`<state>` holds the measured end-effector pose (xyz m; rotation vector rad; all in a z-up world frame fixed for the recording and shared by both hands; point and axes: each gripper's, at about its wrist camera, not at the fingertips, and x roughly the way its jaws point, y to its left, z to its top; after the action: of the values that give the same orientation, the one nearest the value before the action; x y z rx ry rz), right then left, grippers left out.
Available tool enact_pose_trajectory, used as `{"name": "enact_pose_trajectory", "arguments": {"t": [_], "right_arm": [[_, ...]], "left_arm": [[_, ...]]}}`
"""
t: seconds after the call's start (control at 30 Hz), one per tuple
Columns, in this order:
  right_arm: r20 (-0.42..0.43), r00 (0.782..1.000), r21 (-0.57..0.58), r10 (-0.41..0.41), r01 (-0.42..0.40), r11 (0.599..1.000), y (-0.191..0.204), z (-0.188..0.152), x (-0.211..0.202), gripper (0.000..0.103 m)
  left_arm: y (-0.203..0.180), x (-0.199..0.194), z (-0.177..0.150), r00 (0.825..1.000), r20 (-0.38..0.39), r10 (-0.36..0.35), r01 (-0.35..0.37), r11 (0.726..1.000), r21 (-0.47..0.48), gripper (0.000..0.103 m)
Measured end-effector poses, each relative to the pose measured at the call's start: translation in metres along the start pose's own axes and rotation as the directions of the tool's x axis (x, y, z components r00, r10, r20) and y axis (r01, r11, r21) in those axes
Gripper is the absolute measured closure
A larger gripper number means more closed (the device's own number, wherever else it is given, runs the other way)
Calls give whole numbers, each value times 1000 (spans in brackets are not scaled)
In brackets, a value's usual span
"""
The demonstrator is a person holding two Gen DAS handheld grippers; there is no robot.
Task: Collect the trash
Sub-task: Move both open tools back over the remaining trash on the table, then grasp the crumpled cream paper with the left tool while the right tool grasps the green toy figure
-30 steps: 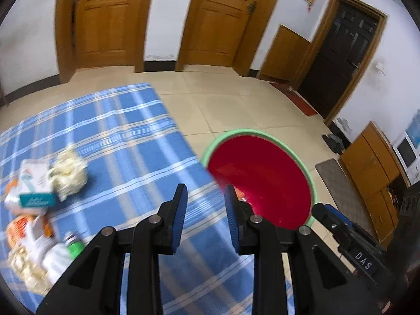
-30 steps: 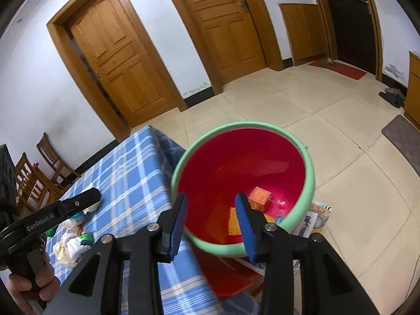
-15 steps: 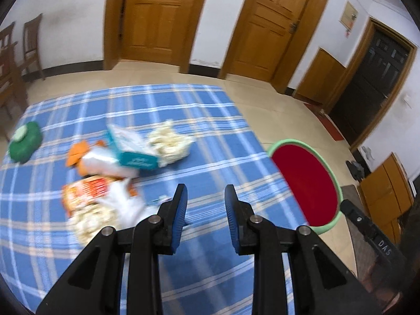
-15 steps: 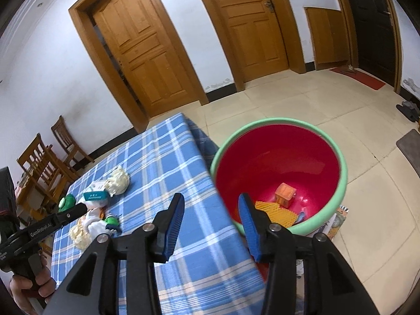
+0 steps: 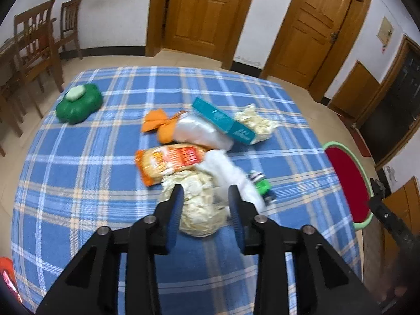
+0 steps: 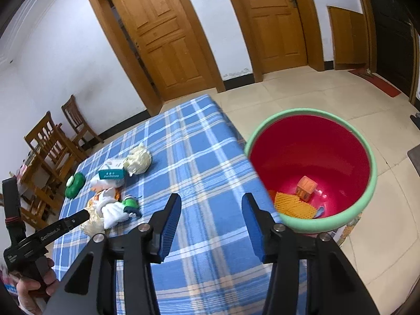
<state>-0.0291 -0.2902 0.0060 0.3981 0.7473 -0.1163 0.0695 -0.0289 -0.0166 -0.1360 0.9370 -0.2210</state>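
Note:
My left gripper [image 5: 206,197] hovers over a crumpled yellowish paper ball [image 5: 197,210] at the near end of a trash pile on the blue checked tablecloth [image 5: 78,183]. Its jaws are opening, and the ball shows between them without being pressed. Beside the ball lie an orange snack packet [image 5: 168,160] and a white plastic bag [image 5: 228,178]. My right gripper [image 6: 211,210] hangs over the cloth near the table edge. Its jaws are opening with nothing between them. The red bin with a green rim [image 6: 367,199] stands right of it on the floor and holds an orange box [image 6: 305,187].
Farther back on the cloth lie a teal box [image 5: 223,123], a second paper ball [image 5: 256,123], an orange wrapper [image 5: 157,123] and a green container [image 5: 78,103]. Wooden chairs [image 5: 34,42] stand at the far left. A hand [image 6: 34,288] holds the left gripper's handle.
The left gripper swung away from the bin to the trash pile and its jaws widened. The right gripper shifted left from above the bin to over the table edge, jaws wider.

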Motion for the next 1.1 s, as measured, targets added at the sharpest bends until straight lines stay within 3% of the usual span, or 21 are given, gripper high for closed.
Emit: {"name": "enact_pose_trajectory", "arguments": {"t": [0.2, 0.4, 1.1], "right_arm": [[-30, 999, -43, 21, -22, 999, 21, -3, 12, 51], [-64, 997, -85, 50, -56, 995, 42, -5, 27, 50], [-215, 973, -223, 81, -129, 966, 108, -21, 95, 49]], "left_arm": [[15, 5, -6, 1000, -8, 28, -28, 999, -33, 58], [31, 16, -13, 998, -49, 36, -39, 997, -69, 57], [56, 17, -18, 997, -16, -73, 71, 991, -117, 58]]}}
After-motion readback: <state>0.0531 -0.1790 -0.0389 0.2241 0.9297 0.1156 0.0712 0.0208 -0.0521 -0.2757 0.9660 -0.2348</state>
